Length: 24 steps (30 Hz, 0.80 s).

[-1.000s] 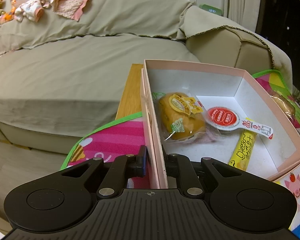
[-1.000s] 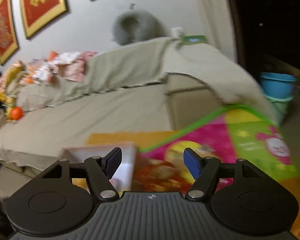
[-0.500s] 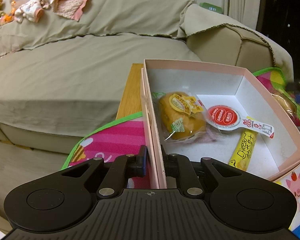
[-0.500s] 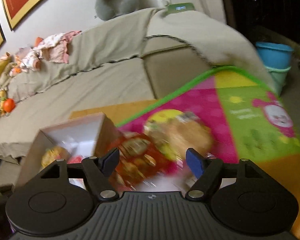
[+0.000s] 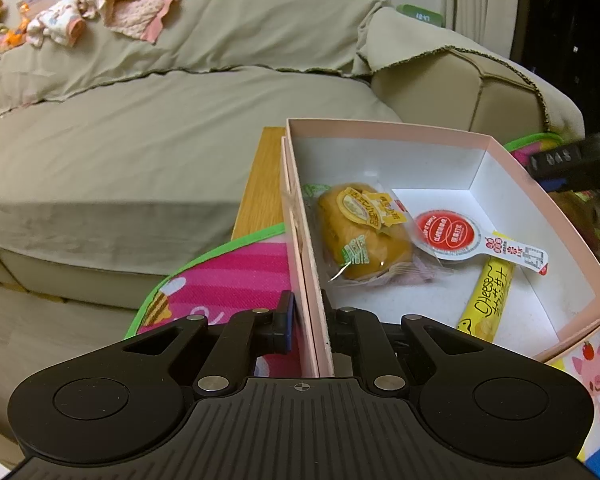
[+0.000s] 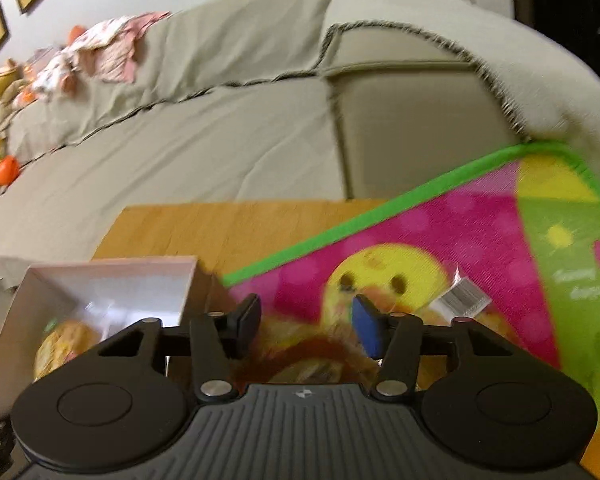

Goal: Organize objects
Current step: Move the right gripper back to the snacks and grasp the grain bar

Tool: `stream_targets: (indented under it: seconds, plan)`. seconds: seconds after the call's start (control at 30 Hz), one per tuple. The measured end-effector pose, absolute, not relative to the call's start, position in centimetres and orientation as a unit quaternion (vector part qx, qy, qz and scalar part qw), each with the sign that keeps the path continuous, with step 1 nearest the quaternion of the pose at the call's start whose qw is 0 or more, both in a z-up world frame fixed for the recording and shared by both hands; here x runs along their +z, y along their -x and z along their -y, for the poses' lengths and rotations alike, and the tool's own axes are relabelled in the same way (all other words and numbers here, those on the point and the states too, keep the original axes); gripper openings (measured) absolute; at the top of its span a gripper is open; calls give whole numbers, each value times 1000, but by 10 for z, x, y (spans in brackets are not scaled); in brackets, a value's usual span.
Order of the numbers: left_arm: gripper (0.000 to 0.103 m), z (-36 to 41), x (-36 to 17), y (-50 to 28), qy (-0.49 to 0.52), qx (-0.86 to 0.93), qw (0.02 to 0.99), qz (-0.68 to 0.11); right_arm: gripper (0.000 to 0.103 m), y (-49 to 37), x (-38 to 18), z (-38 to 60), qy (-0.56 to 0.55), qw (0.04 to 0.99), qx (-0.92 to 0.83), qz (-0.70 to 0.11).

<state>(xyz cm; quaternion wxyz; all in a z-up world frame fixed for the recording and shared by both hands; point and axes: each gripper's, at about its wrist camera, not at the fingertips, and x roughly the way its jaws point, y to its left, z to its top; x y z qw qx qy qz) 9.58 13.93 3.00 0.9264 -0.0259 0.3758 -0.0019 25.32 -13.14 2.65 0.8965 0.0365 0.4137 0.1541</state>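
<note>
My left gripper [image 5: 308, 320] is shut on the left wall of the open pink box [image 5: 380, 130]. Inside the box lie a wrapped yellow bun [image 5: 360, 232], a red-lidded cup [image 5: 448, 232] and a yellow cheese stick [image 5: 488, 300]. My right gripper [image 6: 306, 318] hangs low over the mat, just right of the box [image 6: 112, 264]. Its jaws are closing, with a blurred orange-red snack packet [image 6: 308, 360] between and below them. I cannot see the pads pressing on it. In the left wrist view a dark blur [image 5: 572, 164] beyond the box's right wall looks like part of the right gripper.
The box stands on a wooden table [image 6: 220, 228] partly covered by a pink and green play mat [image 6: 480, 240]. A clear wrapper with a barcode label [image 6: 460, 300] lies right of the packet. A beige sofa [image 5: 140, 140] with clothes on its back fills the far side.
The right gripper has come down and forward over the snack packet, and its jaws stand narrower than before. The left gripper and the box have not moved.
</note>
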Motion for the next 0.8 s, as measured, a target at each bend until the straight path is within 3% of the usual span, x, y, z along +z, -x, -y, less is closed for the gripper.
stream_targets:
  seconds: [0.13,0.8]
  plan:
    - [13,-139,30,-96,27,-2,926,-376,42,-231,28,141,-20,887,182,-423]
    - [13,-140,30,-96,26,-3,926,-377,42,-52,25,201,16,881,169,-443]
